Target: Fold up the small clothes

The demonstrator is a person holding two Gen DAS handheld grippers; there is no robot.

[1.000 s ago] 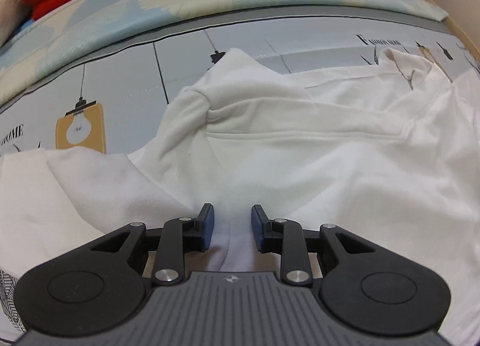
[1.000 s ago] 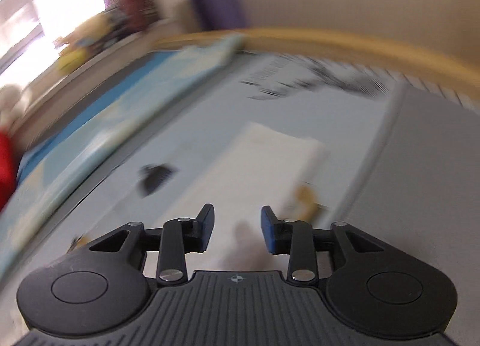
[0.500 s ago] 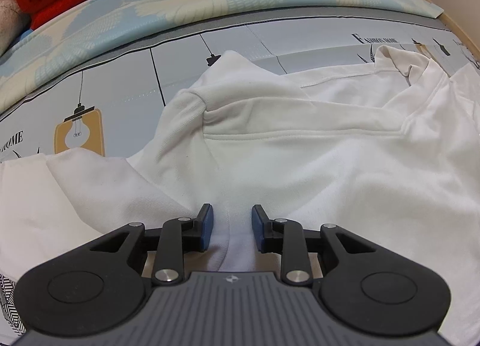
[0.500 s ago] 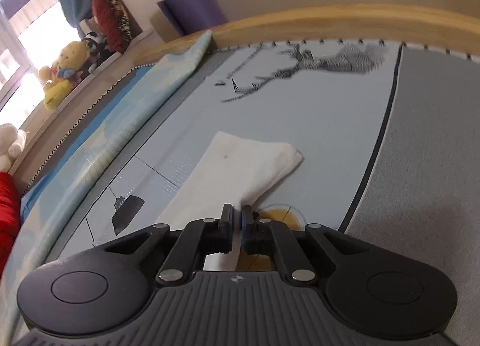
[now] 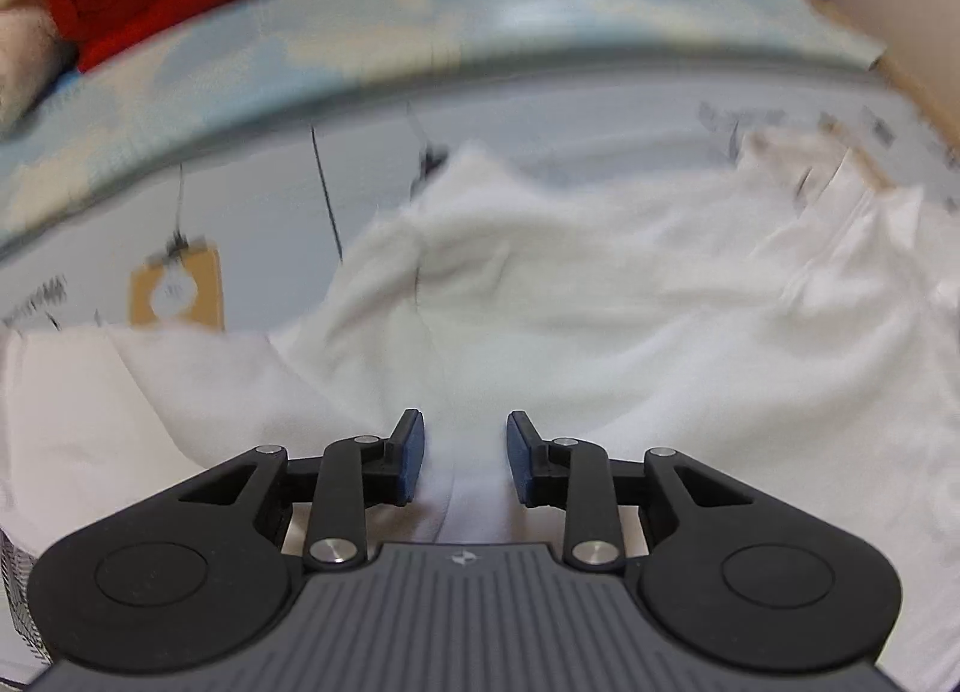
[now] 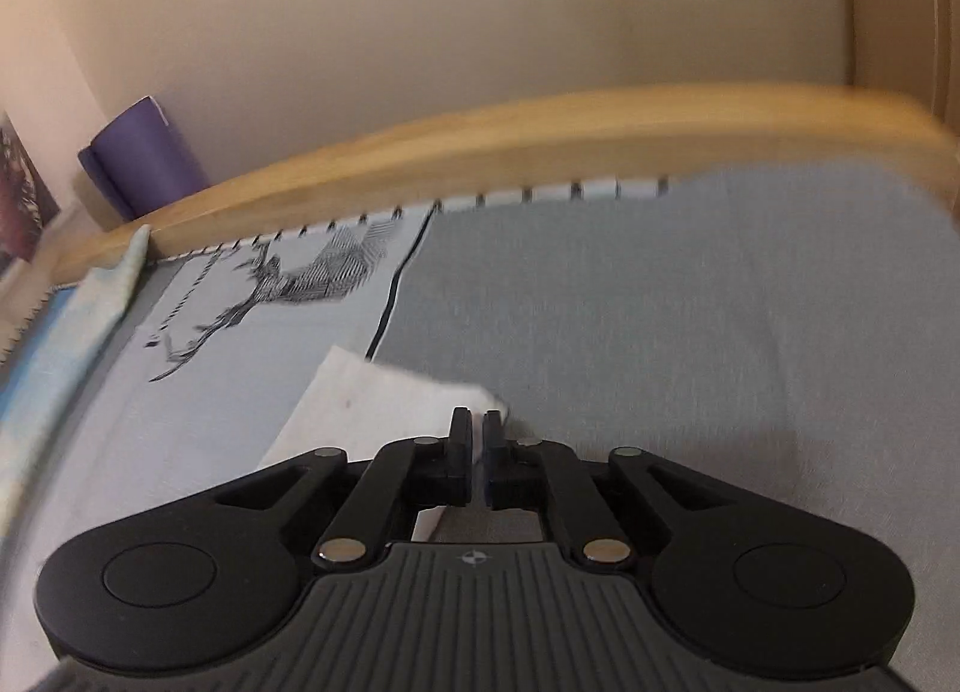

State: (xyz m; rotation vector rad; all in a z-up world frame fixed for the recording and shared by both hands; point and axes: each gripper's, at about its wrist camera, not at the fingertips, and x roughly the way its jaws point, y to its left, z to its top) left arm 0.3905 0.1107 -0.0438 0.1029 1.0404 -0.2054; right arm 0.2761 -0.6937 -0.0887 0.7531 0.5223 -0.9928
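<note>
Right hand-held gripper (image 6: 476, 455) swung sideways, tilted down | clamping white garment (image 6: 372, 404)

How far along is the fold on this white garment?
Done: little; the white garment lies spread and rumpled on the printed bedsheet. In hand: the right tool is shut on a white sleeve end; cloth sits between the left tool pads. Left: folding in sleeves and body.
</note>
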